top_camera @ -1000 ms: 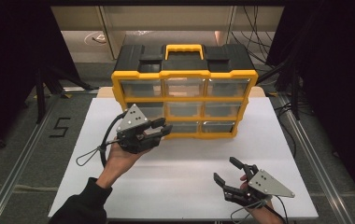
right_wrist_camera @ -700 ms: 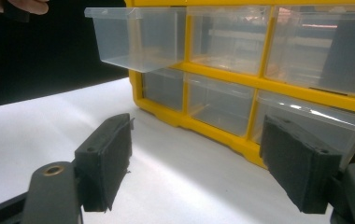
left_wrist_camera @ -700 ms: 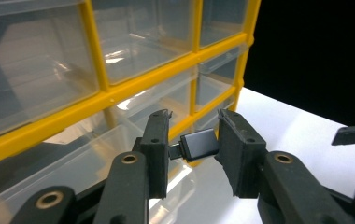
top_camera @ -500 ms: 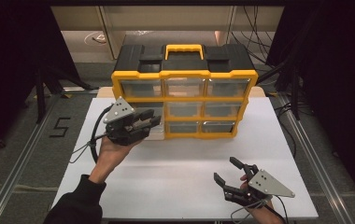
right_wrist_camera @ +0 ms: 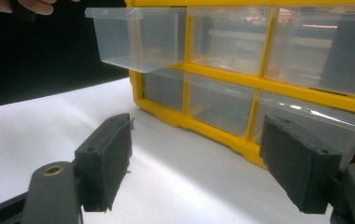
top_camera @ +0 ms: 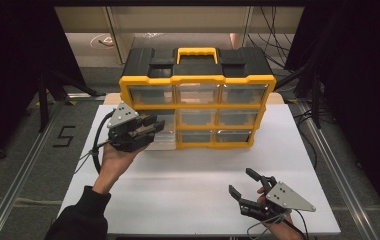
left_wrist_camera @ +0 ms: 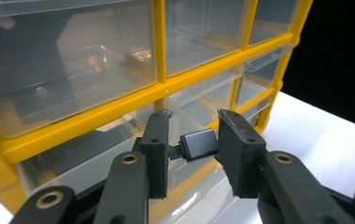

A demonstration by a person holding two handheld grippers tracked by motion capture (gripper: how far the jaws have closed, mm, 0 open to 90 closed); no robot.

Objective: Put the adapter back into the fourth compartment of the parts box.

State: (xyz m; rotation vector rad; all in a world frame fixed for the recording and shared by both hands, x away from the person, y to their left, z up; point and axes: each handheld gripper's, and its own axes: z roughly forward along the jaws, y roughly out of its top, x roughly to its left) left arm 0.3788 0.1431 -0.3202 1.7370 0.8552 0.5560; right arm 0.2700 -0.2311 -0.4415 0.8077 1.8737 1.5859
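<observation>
On the white counter (top_camera: 188, 175) stands a yellow-framed organiser with a black top and clear plastic drawers (top_camera: 198, 95), seen whole from the high view, its nine drawers in three rows. That view puts the left tool (top_camera: 150, 126) at the cabinet's lower left corner, over a clear drawer (top_camera: 162, 134) pulled out of the frame, but what the tool carries is too small to tell there. The left gripper view settles it: the two black jaws pinch a small dark grey adapter with a short plug end (left_wrist_camera: 195, 144) crosswise between their pads, held just in front of the drawer fronts. The right gripper view adds the side of things, showing the pulled-out clear drawer jutting well clear of the yellow frame, with fingertips of the other hand at the top edge.

The left hand (top_camera: 115, 160) reaches forward from a dark sleeve, palm up under its tool, jaws pointing right toward the cabinet. The right tool (top_camera: 243, 192) rests low near the counter's front edge, well apart from the organiser, jaws spread wide with nothing between them and aimed toward the cabinet.
</observation>
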